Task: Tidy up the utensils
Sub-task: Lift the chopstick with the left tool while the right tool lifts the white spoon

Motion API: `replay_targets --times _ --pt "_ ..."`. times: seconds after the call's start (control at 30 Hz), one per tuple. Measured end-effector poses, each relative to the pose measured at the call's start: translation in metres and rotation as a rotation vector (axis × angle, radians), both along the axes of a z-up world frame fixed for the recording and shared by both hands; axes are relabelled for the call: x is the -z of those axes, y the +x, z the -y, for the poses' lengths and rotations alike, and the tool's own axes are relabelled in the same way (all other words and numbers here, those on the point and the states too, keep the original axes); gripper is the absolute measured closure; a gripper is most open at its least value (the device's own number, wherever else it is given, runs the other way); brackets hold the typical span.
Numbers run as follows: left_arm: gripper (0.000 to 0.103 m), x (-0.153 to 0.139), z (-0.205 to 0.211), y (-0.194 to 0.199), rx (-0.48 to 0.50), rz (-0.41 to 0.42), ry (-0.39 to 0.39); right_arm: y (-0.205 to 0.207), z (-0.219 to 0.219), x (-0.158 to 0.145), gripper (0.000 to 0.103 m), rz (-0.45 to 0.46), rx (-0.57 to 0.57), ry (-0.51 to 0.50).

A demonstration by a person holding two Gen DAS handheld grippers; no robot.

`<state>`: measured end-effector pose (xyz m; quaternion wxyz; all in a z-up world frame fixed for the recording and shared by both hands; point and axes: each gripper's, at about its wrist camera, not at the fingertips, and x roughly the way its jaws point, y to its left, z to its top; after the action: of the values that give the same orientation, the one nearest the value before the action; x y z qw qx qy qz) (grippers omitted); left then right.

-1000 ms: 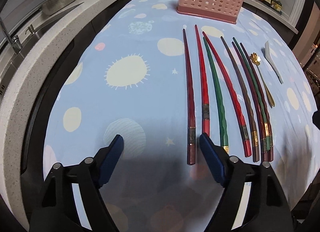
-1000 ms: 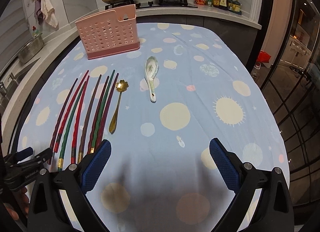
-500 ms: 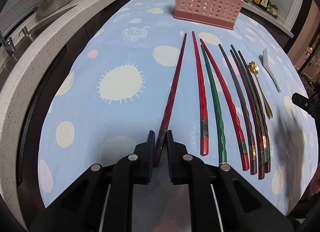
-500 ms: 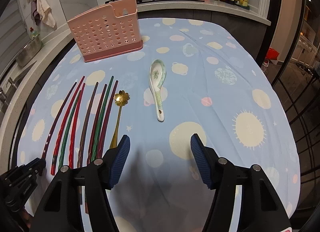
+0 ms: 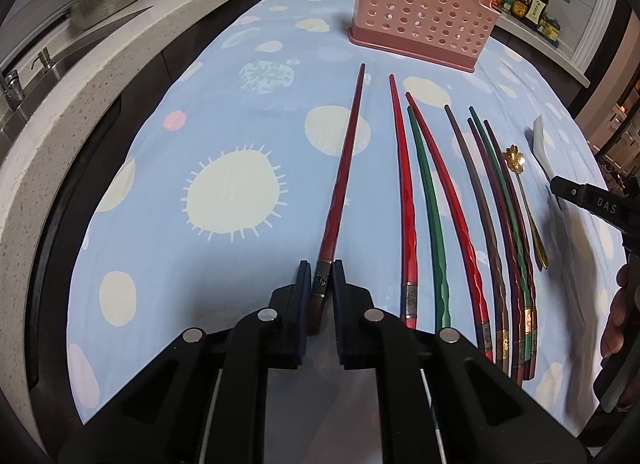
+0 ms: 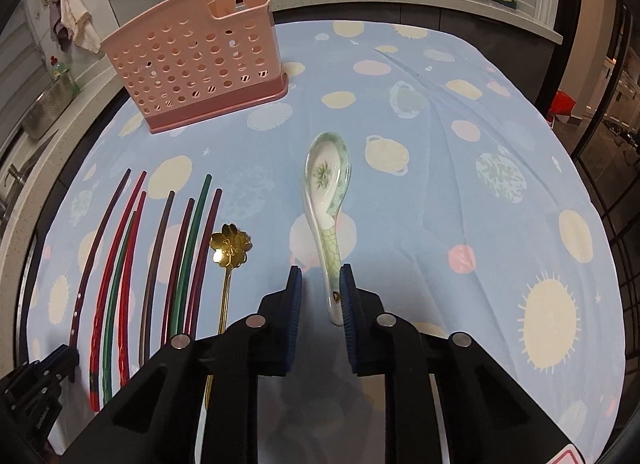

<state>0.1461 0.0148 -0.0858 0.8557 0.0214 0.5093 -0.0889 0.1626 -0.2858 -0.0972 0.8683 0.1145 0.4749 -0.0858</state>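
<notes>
- The left wrist view looks steeply down from close above the tablecloth's [image 5: 224, 112] near edge, facing the pink utensil holder [image 5: 420, 12].
- The right wrist view faces that holder [image 6: 196, 60] likewise, from farther right.
- Both share holder and chopsticks [image 5: 436, 204].

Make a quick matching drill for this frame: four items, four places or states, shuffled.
Items:
1. dark red chopstick
2. ceramic spoon
3. gold flower spoon
4. pink holder

States:
A. upright at the far end of the cloth
B. handle between the closing right claw, a gap left of it
C. clamped in the left claw
D. lying free beside the chopstick row

Pairs: 1-C, 2-B, 3-D, 4-A
</notes>
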Motion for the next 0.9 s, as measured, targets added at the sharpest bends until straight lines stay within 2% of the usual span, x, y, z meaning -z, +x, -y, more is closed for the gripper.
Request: replay_targets --times 0.27,0.47,0.73,0.9 --pt "0.093 0.000 0.000 0.001 -0.004 -0.003 -0.011 -0.003 0.004 0.000 0.097 0.008 -0.003 0.020" --pt "0.094 -0.008 0.000 -0.004 0.005 0.003 -0.034 -0.020 -0.001 -0.013 0.098 0.024 -0.010 0.035" --pt "0.095 -0.033 -0.004 -0.021 0.013 0.047 -0.071 -0.053 -0.002 -0.042 0.098 0.081 -0.007 0.061" --pt "0.095 -0.056 -0.008 -0.031 0.007 0.088 -0.094 -0.068 -0.003 -0.059 0.102 0.124 -0.008 0.067"
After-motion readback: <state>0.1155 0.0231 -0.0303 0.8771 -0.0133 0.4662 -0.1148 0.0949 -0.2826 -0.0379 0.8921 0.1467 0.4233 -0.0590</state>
